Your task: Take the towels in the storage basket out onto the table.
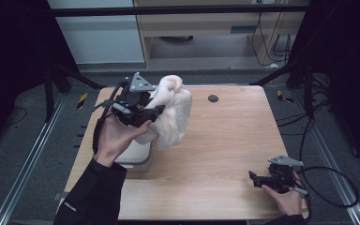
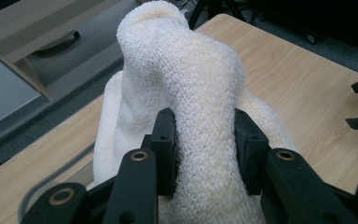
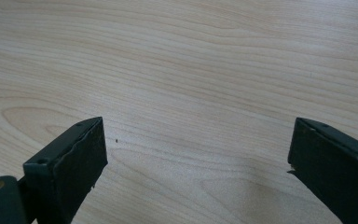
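Above grey bin (image 1: 138,161), left tool (image 1: 153,112) pinching white knit towel (image 1: 173,115); right tool (image 1: 255,178) spread over table (image 1: 225,140).

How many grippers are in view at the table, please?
2. The left gripper is raised at the table's left, shut on a cream knitted cloth above a pale bin. The right gripper rests open near the front right corner.

Cream knitted towel (image 1: 173,112) hangs bunched, lifted above the table's left side.
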